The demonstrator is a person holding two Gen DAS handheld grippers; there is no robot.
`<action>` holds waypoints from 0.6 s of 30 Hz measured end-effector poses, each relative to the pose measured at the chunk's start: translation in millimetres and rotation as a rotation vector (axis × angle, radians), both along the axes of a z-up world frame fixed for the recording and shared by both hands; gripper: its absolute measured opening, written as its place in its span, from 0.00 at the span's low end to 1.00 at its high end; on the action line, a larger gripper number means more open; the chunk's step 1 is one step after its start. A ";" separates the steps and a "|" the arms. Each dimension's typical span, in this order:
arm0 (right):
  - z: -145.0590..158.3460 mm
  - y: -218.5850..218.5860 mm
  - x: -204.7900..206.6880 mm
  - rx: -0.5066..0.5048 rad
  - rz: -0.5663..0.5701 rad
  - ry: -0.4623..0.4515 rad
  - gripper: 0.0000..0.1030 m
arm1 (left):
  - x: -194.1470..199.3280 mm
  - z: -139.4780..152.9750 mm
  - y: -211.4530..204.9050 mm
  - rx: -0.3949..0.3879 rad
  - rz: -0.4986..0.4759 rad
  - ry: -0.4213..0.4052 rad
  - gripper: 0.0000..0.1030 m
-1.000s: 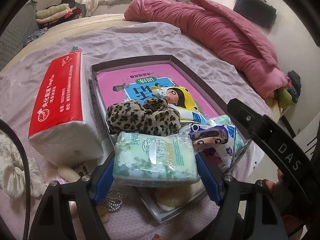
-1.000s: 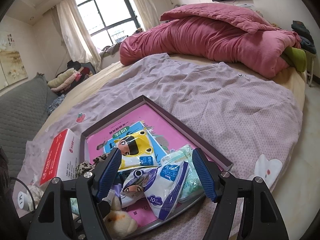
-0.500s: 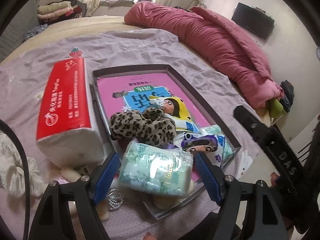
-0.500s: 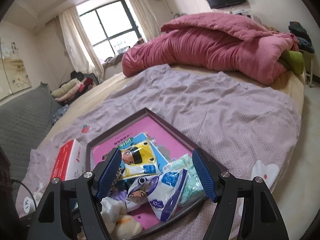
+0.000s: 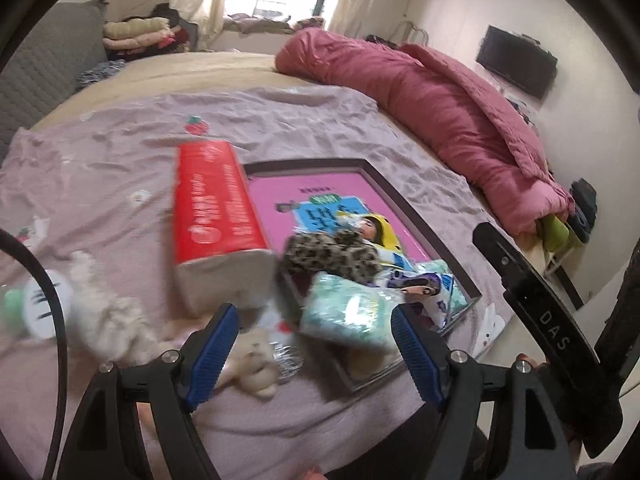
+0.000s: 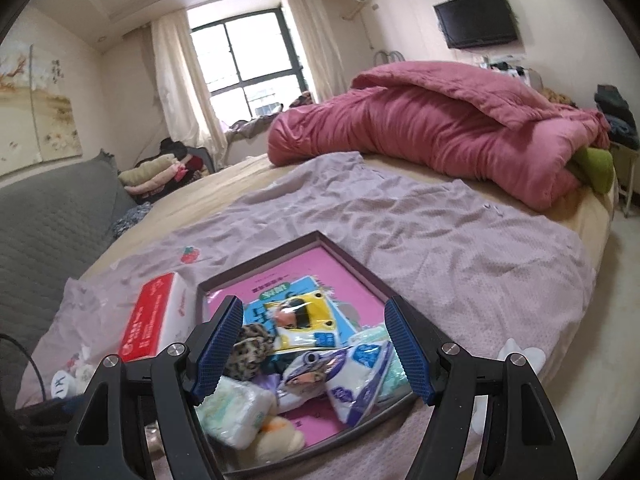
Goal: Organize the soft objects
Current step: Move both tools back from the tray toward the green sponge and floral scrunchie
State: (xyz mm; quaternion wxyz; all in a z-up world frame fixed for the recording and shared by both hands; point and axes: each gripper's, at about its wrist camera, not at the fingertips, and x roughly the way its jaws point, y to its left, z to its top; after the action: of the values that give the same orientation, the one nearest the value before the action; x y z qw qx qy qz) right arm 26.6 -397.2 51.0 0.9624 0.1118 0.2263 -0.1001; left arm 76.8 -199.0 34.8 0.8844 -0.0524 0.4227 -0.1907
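Two grippers are hovering over a bed spread with a mauve sheet (image 6: 460,248), and both are standing wide open with nothing between their blue pads. The left gripper (image 5: 316,354) is hanging above the near rim of a dark-framed tray (image 5: 416,216); the right gripper (image 6: 314,350) is pointing across that same tray toward the window.

Inside the tray, on a pink printed sheet, soft items are lying heaped at the near end. A pale green tissue pack (image 5: 348,312) is resting on the near rim, tilted, with its long axis running roughly across the left view, from the left pad toward the right one; it is sitting apart from both pads. Just behind it, a leopard-print fabric piece (image 5: 332,256) is lying bunched. A purple-and-white cartoon pack (image 6: 352,372) is leaning at a slant in the right view, its long axis running from the near rim up toward the right pad. A yellow cartoon pack (image 6: 304,320) is lying flat behind these.

Outside the tray, a red-topped tissue block (image 5: 216,216) is lying just beside the left rim, its long axis running away from the camera, parallel to that rim. A cream plush toy (image 5: 256,364) is lying on the sheet near the left gripper's left pad, blurred. A rolled pink duvet (image 6: 440,136) is lying across the far side of the bed.
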 end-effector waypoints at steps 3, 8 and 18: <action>7.4 14.9 -6.6 -0.030 0.021 -0.023 0.72 | -9.5 9.1 22.4 0.001 0.033 -0.017 0.76; 14.8 35.1 -15.5 -0.060 0.065 -0.038 0.72 | -25.2 24.8 67.0 -0.023 0.086 -0.026 0.76; 24.4 80.2 -30.1 -0.134 0.164 -0.043 0.72 | -46.3 50.7 136.7 -0.020 0.192 -0.078 0.76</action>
State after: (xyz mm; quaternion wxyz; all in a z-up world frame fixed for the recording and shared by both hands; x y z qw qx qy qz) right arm -3.6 -317.0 75.4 0.9774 0.0306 0.2067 -0.0335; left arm 30.5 -62.4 85.5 0.9139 -0.0938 0.3790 -0.1113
